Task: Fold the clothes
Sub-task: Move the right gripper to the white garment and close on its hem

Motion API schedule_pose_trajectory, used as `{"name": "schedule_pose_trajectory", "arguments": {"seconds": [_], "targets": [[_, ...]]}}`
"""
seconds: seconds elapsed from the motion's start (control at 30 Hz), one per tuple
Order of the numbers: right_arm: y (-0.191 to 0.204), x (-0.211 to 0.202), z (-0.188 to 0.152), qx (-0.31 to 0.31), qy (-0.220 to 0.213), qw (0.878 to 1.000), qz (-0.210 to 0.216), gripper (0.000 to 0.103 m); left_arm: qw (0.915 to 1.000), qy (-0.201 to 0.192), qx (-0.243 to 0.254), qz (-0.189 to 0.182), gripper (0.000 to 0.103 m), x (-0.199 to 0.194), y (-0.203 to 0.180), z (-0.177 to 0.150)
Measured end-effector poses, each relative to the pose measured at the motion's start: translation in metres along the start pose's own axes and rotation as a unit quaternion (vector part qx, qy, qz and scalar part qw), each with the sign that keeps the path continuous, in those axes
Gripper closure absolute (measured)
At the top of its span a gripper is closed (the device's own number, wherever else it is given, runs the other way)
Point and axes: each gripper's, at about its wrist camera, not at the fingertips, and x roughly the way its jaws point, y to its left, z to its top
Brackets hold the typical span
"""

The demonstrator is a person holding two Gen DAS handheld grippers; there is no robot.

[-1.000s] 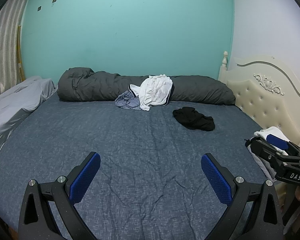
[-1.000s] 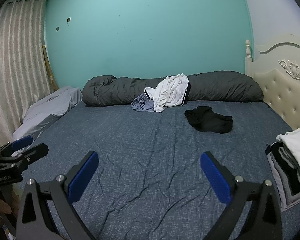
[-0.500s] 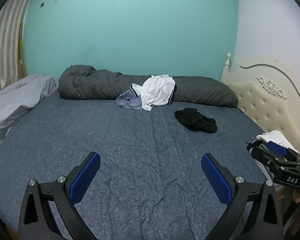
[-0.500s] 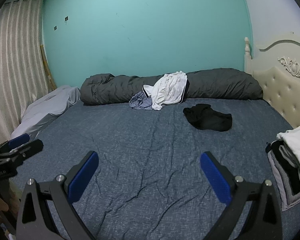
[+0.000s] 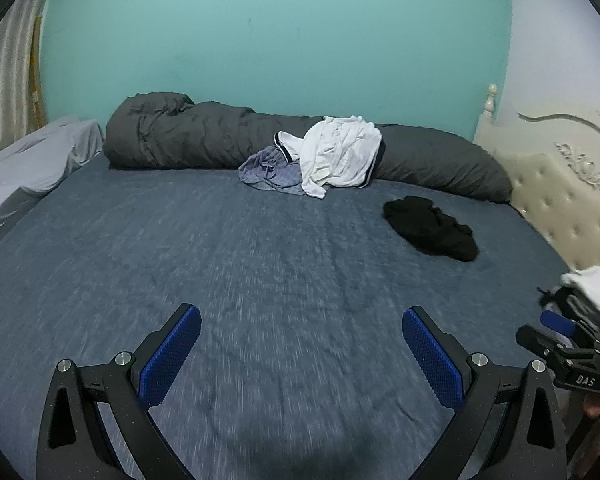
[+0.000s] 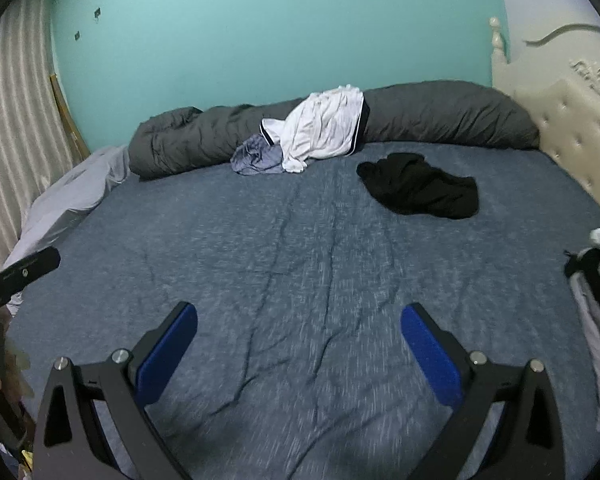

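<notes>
Both cameras sit nearer the bed [image 5: 180,240] than before. Left hand-held gripper [image 5: 300,344] and right hand-held gripper [image 6: 298,340]: spread wide, empty. Black garment [image 6: 420,192], white garment [image 6: 324,128] lie unfolded near grey duvet [image 6: 440,116].

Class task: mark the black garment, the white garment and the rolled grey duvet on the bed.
black garment [image 6: 420,186], right wrist view, middle of the crumpled heap.
white garment [image 6: 324,128], right wrist view, its wrinkled centre.
rolled grey duvet [image 5: 188,140], left wrist view, left half of the roll.
</notes>
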Motion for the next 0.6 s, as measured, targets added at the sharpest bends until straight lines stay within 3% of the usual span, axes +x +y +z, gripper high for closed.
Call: {"name": "schedule_pose_trajectory", "arguments": {"seconds": [0.23, 0.43, 0.6], "targets": [[-0.026, 0.108, 0.034, 0.015, 0.021, 0.999, 0.020, 0.001, 0.9996, 0.010, -0.011, 0.024, 0.000, 0.099, 0.017, 0.032], [-0.036, 0.176, 0.062, 0.043, 0.049, 0.998, 0.021, 0.007, 0.9974, 0.048, -0.043, 0.032, 0.000, 0.157, 0.032, 0.060], [-0.028, 0.224, 0.090, 0.028, 0.074, 0.997, 0.019, 0.009, 0.9956, 0.069, -0.055, 0.030, 0.000, 0.198, 0.040, 0.079]]}}
